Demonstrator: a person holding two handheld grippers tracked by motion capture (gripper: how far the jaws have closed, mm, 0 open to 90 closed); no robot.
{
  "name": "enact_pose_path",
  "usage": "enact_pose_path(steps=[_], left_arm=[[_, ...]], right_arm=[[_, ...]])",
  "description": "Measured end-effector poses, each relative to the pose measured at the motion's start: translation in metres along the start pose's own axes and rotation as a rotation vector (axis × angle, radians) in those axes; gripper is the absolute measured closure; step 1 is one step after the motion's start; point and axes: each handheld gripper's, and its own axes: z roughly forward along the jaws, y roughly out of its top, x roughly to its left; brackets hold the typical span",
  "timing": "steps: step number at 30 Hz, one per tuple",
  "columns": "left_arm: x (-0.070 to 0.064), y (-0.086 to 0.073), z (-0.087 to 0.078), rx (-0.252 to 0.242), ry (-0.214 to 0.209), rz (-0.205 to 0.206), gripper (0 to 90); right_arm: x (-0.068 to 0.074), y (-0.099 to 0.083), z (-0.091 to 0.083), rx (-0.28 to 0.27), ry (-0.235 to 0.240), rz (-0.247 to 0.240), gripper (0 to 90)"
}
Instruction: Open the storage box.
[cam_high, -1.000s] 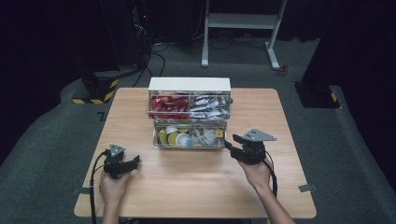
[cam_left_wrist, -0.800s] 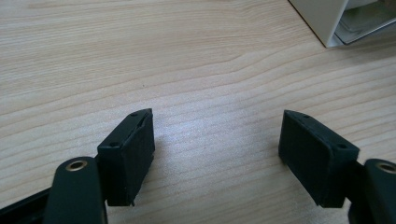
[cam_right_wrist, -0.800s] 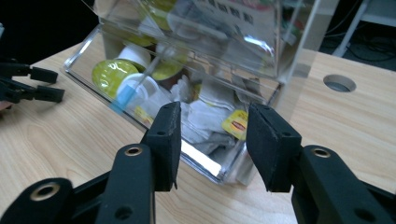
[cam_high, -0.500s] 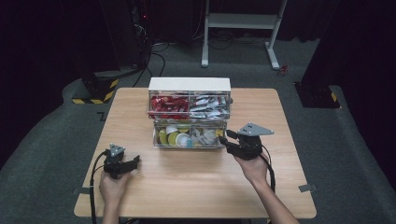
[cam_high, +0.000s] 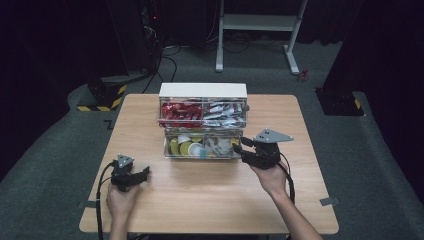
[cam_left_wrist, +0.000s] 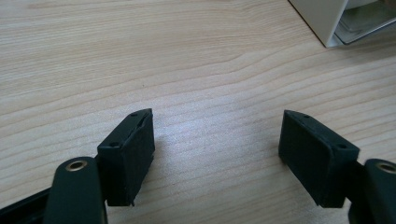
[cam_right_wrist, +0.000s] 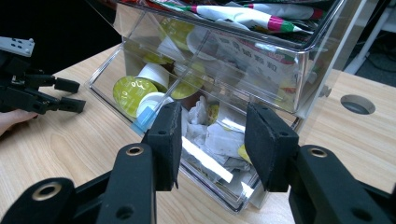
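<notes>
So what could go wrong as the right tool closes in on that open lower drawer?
1. The right tool sits at the clear drawer's front wall; its jaws could clip the rim rather than reach the packets.
2. The left tool rests apart on the table, so a push could slide the unheld organizer.

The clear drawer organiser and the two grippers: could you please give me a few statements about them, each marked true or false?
1. The right gripper has its jaws open at the lower drawer of the clear organiser. True.
2. The left gripper is shut on a packet. False: its jaws are open over bare table.
3. The lower drawer is pulled out. True.
4. The upper drawer holds the yellow-lidded cups. False: they lie in the lower drawer.
</notes>
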Motion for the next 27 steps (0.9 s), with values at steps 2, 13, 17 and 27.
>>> enact_pose_path(steps=[2, 13, 17, 27], left_arm=[[0.0, 0.0, 0.0, 0.001, 0.0, 0.001, 27.1], [0.0, 0.0, 0.0, 0.001, 0.0, 0.004, 27.1], [0.0, 0.0, 0.0, -0.001, 0.0, 0.003, 27.1], [0.0, 0.0, 0.0, 0.0, -0.001, 0.006, 27.1]], right_arm=[[0.0, 0.002, 0.0, 0.0, -0.001, 0.007, 56.4], [0.007, 0.021, -0.001, -0.019, 0.004, -0.03, 56.4], [0.008, 0.027, -0.004, -0.04, 0.001, -0.036, 60.1], [0.008, 0.036, 0.0, -0.035, -0.015, -0.032, 64.4]])
